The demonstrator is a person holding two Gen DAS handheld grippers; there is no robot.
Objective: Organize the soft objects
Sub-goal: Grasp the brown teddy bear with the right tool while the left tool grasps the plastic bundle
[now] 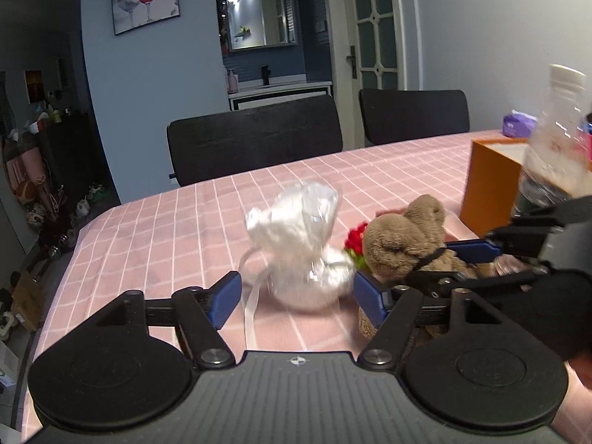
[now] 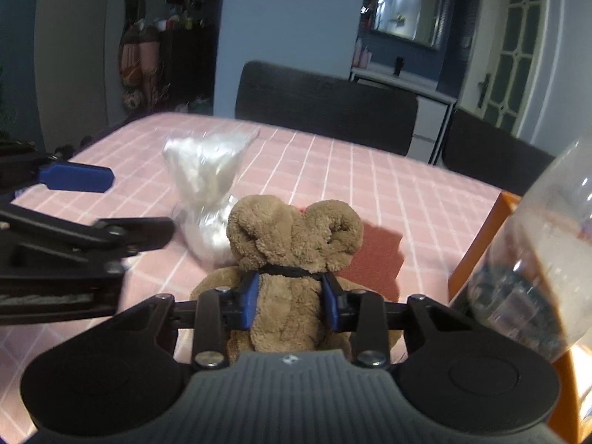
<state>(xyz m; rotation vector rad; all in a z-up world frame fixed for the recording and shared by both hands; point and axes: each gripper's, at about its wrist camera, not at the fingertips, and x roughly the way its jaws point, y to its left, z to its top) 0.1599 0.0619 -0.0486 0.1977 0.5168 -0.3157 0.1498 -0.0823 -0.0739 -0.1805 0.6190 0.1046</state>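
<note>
The table (image 1: 177, 222) has a pink checked cloth, w/ two dark chairs (image 1: 255, 137) behind it and a dim blue room further back. On the cloth sit the soft things: a white bag (image 1: 303, 248) of clear wrap w/ a ribbon, and a brown bear (image 2: 292, 259) just beside it, on its right in the right wrist view. Near the bear, an orange box (image 1: 488, 185) and a plastic bottle (image 2: 544, 259) stand at the right.

The right gripper (image 2: 292, 298) has its blue pads on both sides of the bear's body, just under the black neck band, and the plush looks a bit pinched, so I judge it is gripped. The left gripper (image 1: 296, 292) is wide open; the bottom of the bag sits between its jaws but the pads do not touch it.

What could go wrong, as I see it:
- The bear is soft, so the pads may hold only fur & stuffing. If lifted fast it can slip out or hang crooked.
- The bottle is very near the right gripper. A sideways swing w/ the bear can knock it over.
- The bag's wrap is slick and crinkly. If the left jaws close low on the round bottom, it can squeeze out forward, or the ribbon can get caught.
- The two grippers are close to each other; the left one's right finger is just beside the bear. Moving both at once may cause a bump, and push the bag away.
</note>
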